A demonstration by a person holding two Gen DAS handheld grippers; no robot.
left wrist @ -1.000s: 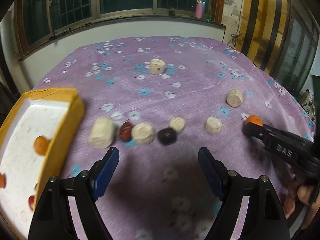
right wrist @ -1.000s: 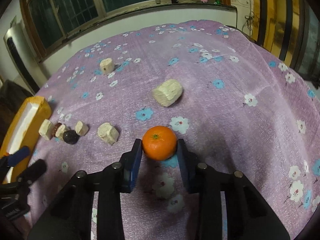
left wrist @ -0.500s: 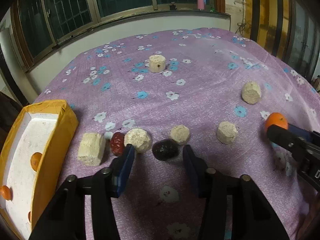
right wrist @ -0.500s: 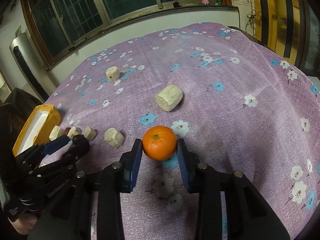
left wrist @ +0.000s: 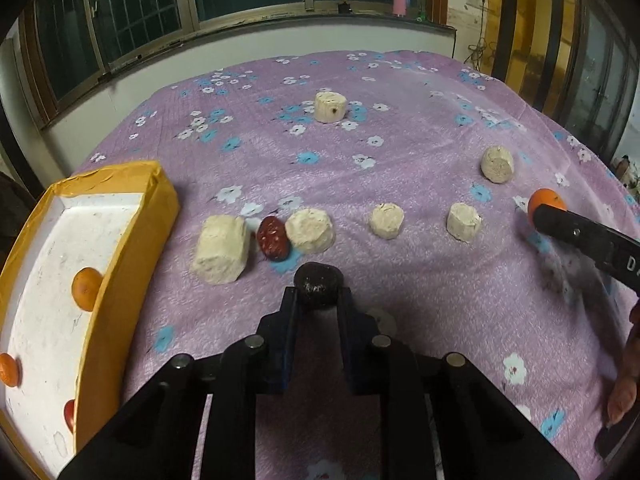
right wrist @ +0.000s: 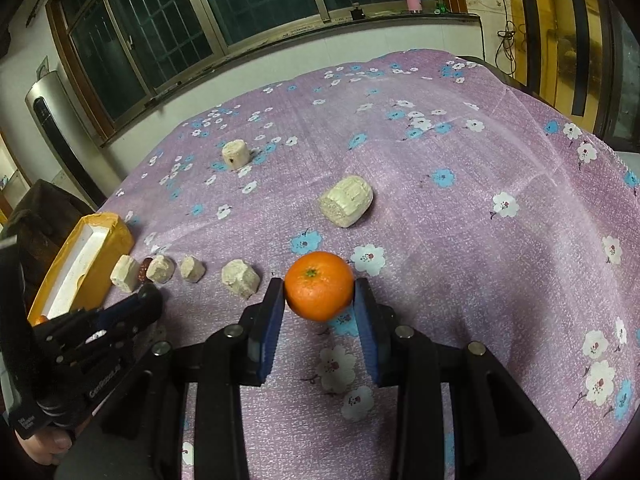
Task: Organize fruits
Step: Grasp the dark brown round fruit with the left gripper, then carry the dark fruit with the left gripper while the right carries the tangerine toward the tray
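My left gripper [left wrist: 318, 297] is shut on a small dark fruit [left wrist: 318, 282] on the purple flowered cloth. Just beyond it a red date [left wrist: 273, 238] lies between two pale chunks. At the left stands a yellow box [left wrist: 132, 248] with a white inside, holding small oranges [left wrist: 86, 289]. My right gripper [right wrist: 319, 286] is shut on an orange [right wrist: 320, 285] held just above the cloth. The left wrist view shows that orange [left wrist: 546, 199] at the far right. In the right wrist view the left gripper [right wrist: 148, 298] sits low near the box [right wrist: 102, 252].
Several pale cylindrical chunks lie scattered on the cloth: a big one [left wrist: 221, 254] by the box, others [left wrist: 386, 221] [left wrist: 464, 222] in a row, one [right wrist: 346, 202] beyond the orange. A windowed wall runs behind the table. A hand [left wrist: 624, 384] shows at the right edge.
The left gripper moved forward and down to the dark fruit, and its jaws went from wide open to shut on it. The right gripper kept still with the orange.
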